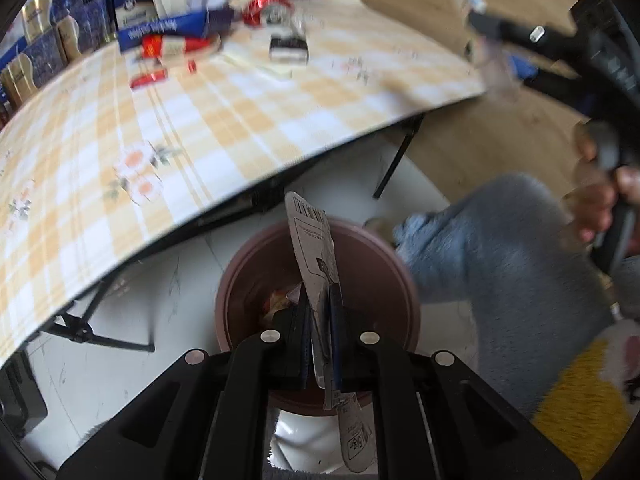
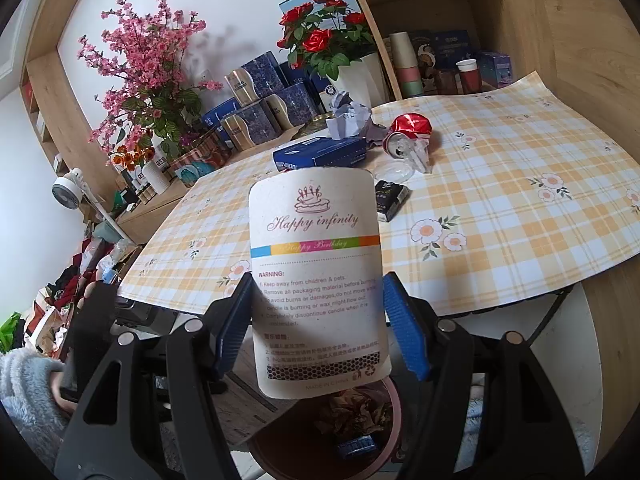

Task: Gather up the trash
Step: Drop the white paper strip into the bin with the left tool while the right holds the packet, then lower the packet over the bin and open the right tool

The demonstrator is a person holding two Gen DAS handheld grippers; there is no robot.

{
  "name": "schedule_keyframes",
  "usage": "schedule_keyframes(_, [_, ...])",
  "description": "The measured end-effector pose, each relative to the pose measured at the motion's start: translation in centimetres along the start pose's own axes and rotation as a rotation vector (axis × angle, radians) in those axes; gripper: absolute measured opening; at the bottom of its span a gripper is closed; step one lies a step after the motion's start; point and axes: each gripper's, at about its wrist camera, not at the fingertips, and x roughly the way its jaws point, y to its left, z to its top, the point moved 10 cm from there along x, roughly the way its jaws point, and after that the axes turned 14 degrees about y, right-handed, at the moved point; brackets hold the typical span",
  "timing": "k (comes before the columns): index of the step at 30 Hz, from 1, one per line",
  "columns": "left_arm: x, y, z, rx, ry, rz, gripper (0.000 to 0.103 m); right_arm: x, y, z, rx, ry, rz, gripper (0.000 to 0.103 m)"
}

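Your left gripper (image 1: 322, 312) is pinched tight on a flat white printed card wrapper (image 1: 314, 248), held edge-on right above the round brown plastic trash bin (image 1: 240, 280) on the floor. Good spot, but the wrapper stands tall and its lower tail hangs back past the near rim; release now and it could catch the rim and tip out.

Your right gripper (image 2: 318, 320) holds a curved cream paper candle label (image 2: 316, 264), blue pads (image 2: 404, 332) set either side of it. They look spread wide, so the hold may be light; I can't tell how firmly it's pinched. The bin (image 2: 394, 420) sits just below it, already partly full of crumpled scraps, so a light sheet may perch on top or drift to the floor.

Still waiting on the checked yellow tablecloth (image 2: 520, 200): a crushed red can (image 2: 408, 132), a blue carton (image 2: 320, 154), crumpled paper (image 2: 348, 118).
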Motion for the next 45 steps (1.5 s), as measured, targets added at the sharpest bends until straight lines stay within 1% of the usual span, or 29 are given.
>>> schedule_keyframes(4, [2.8, 0.3, -0.1, -0.022, 0.065, 0.01, 0.009, 0.0, -0.7, -0.3, 0.015, 0.006, -0.006, 0.065])
schedule_keyframes(6, [4.0, 0.5, -0.2, -0.027, 0.096, 0.028, 0.009, 0.1, -1.0, -0.5, 0.024, 0.008, -0.006, 0.065])
schedule_keyframes(7, [4.4, 0.8, -0.1, -0.034, 0.099, 0.039, 0.012, 0.1, -1.0, -0.6, 0.027, 0.009, -0.006, 0.065])
schedule_keyframes(9, [4.8, 1.1, 0.1, -0.054, 0.095, 0.053, 0.043, 0.2, -1.2, -0.7, 0.029, 0.011, -0.009, 0.065])
schedule_keyframes(10, [4.7, 1.4, 0.2, -0.067, 0.072, 0.07, 0.063, 0.2, -1.3, -0.9, 0.03, 0.012, -0.011, 0.065])
schedule_keyframes(12, [4.0, 1.3, 0.6, -0.066, 0.03, 0.064, 0.063, 0.3, -1.4, -1.1, 0.033, 0.017, -0.013, 0.065])
schedule_keyframes(15, [1.7, 1.5, 1.2, -0.083, -0.059, 0.066, 0.066, 0.7, -1.6, -1.6, 0.038, 0.029, -0.015, 0.065])
schedule_keyframes(16, [0.4, 1.7, 1.4, -0.097, -0.104, 0.061, 0.071, 0.8, -1.6, -1.9, 0.037, 0.035, -0.018, 0.065])
schedule_keyframes(17, [-1.0, 2.0, 1.5, -0.115, -0.15, 0.06, 0.078, 1.0, -1.7, -2.1, 0.035, 0.04, -0.021, 0.065])
schedule_keyframes(19, [-3.6, 2.6, 1.6, -0.148, -0.226, 0.073, 0.081, 1.4, -1.5, -2.7, 0.032, 0.055, -0.02, 0.065])
schedule_keyframes(20, [-4.9, 3.0, 1.5, -0.163, -0.262, 0.082, 0.087, 1.6, -1.4, -2.9, 0.03, 0.061, -0.018, 0.065])
schedule_keyframes(21, [-6.0, 3.3, 1.5, -0.178, -0.295, 0.096, 0.089, 1.9, -1.3, -3.2, 0.026, 0.069, -0.016, 0.065])
schedule_keyframes(22, [-7.6, 3.9, 1.2, -0.198, -0.341, 0.118, 0.09, 2.3, -1.0, -3.6, 0.02, 0.08, -0.015, 0.065])
schedule_keyframes(25, [-10.5, 5.1, 0.3, -0.236, -0.423, 0.175, 0.092, 3.5, -0.2, -4.6, 0.003, 0.115, -0.007, 0.065])
schedule_keyframes(29, [-12.8, 6.2, -1.2, -0.274, -0.511, 0.266, 0.096, 5.4, 1.0, -6.1, -0.019, 0.17, 0.007, 0.065])
schedule_keyframes(31, [-13.1, 6.8, -2.2, -0.294, -0.529, 0.292, 0.096, 6.3, 1.4, -6.7, -0.021, 0.197, 0.02, 0.065])
schedule_keyframes(33, [-13.2, 7.2, -3.0, -0.311, -0.544, 0.337, 0.096, 7.5, 1.9, -7.2, -0.021, 0.232, 0.03, 0.065])
schedule_keyframes(35, [-13.0, 7.5, -3.5, -0.326, -0.557, 0.377, 0.097, 8.4, 2.4, -7.8, -0.034, 0.258, 0.029, 0.066])
schedule_keyframes(37, [-12.8, 8.0, -4.1, -0.349, -0.559, 0.4, 0.097, 9.2, 2.9, -8.2, -0.05, 0.283, 0.02, 0.066])
schedule_keyframes(39, [-12.6, 8.6, -4.5, -0.379, -0.55, 0.402, 0.097, 10.0, 3.1, -8.9, -0.064, 0.316, 0.011, 0.066])
schedule_keyframes(42, [-12.4, 9.9, -5.3, -0.448, -0.537, 0.406, 0.097, 11.0, 3.1, -10.0, -0.072, 0.358, -0.008, 0.067])
schedule_keyframes(45, [-12.4, 10.7, -6.0, -0.492, -0.541, 0.386, 0.097, 11.6, 2.8, -10.5, -0.066, 0.385, -0.022, 0.067])
